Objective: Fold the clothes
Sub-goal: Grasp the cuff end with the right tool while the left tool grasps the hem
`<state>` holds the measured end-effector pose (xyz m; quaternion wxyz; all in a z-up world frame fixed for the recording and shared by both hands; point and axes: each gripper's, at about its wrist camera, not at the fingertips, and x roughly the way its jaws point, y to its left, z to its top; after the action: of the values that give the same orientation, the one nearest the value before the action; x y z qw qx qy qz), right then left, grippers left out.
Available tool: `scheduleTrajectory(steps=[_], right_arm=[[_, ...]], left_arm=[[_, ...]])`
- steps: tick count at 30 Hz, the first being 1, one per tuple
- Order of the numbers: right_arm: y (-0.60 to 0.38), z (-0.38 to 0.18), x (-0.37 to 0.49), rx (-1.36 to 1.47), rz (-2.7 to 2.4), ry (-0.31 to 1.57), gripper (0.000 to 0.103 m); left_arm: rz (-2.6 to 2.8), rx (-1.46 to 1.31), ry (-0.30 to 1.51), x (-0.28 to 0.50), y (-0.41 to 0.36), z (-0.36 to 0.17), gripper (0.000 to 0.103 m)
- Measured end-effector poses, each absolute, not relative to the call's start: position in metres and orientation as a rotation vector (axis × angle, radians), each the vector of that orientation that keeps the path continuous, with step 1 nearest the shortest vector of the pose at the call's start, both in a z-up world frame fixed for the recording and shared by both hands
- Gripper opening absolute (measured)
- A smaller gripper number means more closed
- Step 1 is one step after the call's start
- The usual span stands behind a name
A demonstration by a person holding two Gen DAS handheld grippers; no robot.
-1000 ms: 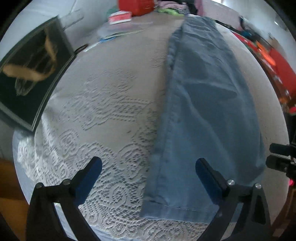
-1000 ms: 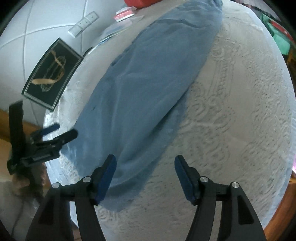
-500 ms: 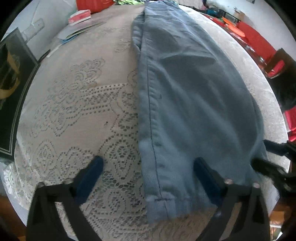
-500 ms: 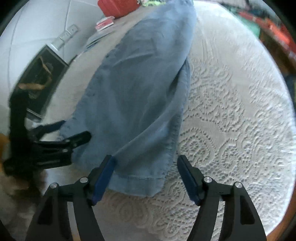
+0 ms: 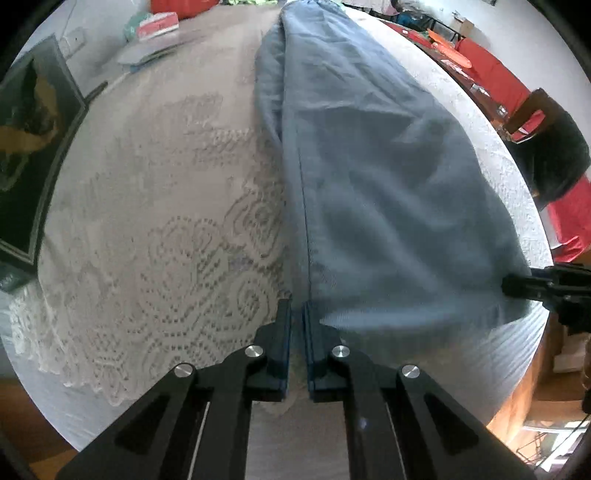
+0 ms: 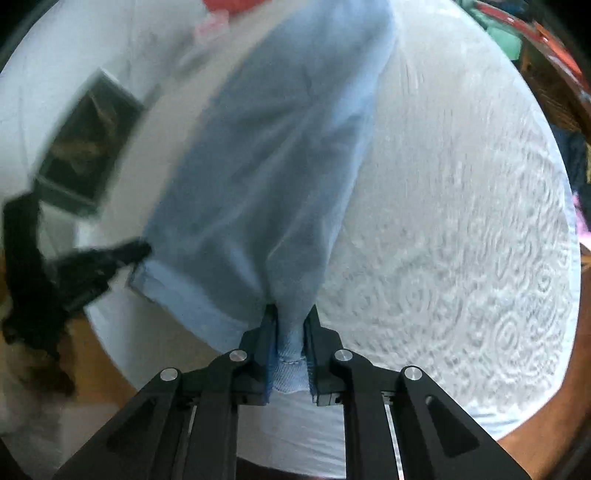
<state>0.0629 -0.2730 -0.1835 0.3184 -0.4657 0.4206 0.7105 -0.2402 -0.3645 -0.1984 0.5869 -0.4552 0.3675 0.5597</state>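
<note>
Light blue jeans [image 5: 369,166] lie lengthwise on a table under a white lace cloth [image 5: 166,229], legs stacked, hem end nearest me. My left gripper [image 5: 297,314] is shut on the left corner of the hem. My right gripper [image 6: 290,314] is shut on the right corner of the hem, with bunched denim [image 6: 291,354] between its pads. Each gripper shows in the other's view: the right one [image 5: 535,286] at the jeans' right edge, the left one [image 6: 110,254] at the left hem corner. The jeans [image 6: 280,155] run away to the far end of the table.
A dark framed picture [image 5: 29,147] leans at the left edge of the table. Papers and a red-and-white box [image 5: 159,26] lie at the far left. Red items and a dark chair [image 5: 546,147] stand to the right, beyond the table edge.
Both grippers were open over the hem end. They have moved down and closed on the two hem corners. The right view is blurred by motion.
</note>
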Motion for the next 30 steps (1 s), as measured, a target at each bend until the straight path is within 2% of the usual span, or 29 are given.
scheduleTrajectory(steps=[2,4,6,7,10,16,20,23,24,25,26,27,28,29,30], right_arm=[[-0.272,-0.181,0.077,-1.128,1.847,1.174,0.043],[-0.274,-0.173,0.089,-1.045,1.852,1.195,0.053],[-0.276,-0.166,0.097,-0.997,1.858,1.187,0.053],[-0.276,-0.168,0.096,-1.002,1.851,1.180,0.053],[-0.275,-0.177,0.087,-1.027,1.825,1.156,0.053],[-0.288,-0.196,0.070,-1.089,1.811,1.070,0.053],[-0.294,-0.198,0.063,-1.114,1.812,0.996,0.062],[-0.299,-0.197,0.059,-1.130,1.799,0.946,0.062],[-0.301,-0.197,0.058,-1.140,1.793,0.927,0.061],[-0.302,-0.197,0.057,-1.150,1.788,0.907,0.054],[-0.306,-0.196,0.054,-1.170,1.792,0.870,0.038],[-0.311,-0.195,0.052,-1.192,1.799,0.827,0.034],[-0.313,-0.195,0.050,-1.201,1.809,0.814,0.027],[-0.314,-0.194,0.050,-1.205,1.821,0.812,0.026],[-0.313,-0.194,0.050,-1.203,1.827,0.819,0.025]], left_arm=[[1.310,-1.051,0.837,-0.246,-0.363,-0.187,0.009],[1.326,-1.013,0.815,-0.250,-0.361,-0.175,0.030],[1.343,-0.976,0.791,-0.250,-0.355,-0.167,0.090],[1.342,-0.969,0.773,-0.249,-0.351,-0.166,0.094],[1.342,-0.974,0.776,-0.236,-0.341,-0.174,0.094],[1.329,-1.006,0.901,-0.210,-0.348,-0.215,0.092],[1.356,-0.955,0.882,-0.204,-0.352,-0.219,0.094],[1.348,-0.958,0.890,-0.204,-0.349,-0.220,0.094],[1.336,-0.958,0.896,-0.203,-0.350,-0.217,0.089],[1.324,-0.958,0.901,-0.202,-0.351,-0.215,0.083],[1.313,-0.958,0.904,-0.201,-0.351,-0.212,0.063],[1.312,-0.965,0.897,-0.203,-0.350,-0.211,0.046],[1.310,-0.971,0.889,-0.204,-0.348,-0.210,0.044],[1.309,-0.977,0.881,-0.205,-0.347,-0.208,0.043],[1.307,-0.983,0.873,-0.206,-0.345,-0.207,0.038]])
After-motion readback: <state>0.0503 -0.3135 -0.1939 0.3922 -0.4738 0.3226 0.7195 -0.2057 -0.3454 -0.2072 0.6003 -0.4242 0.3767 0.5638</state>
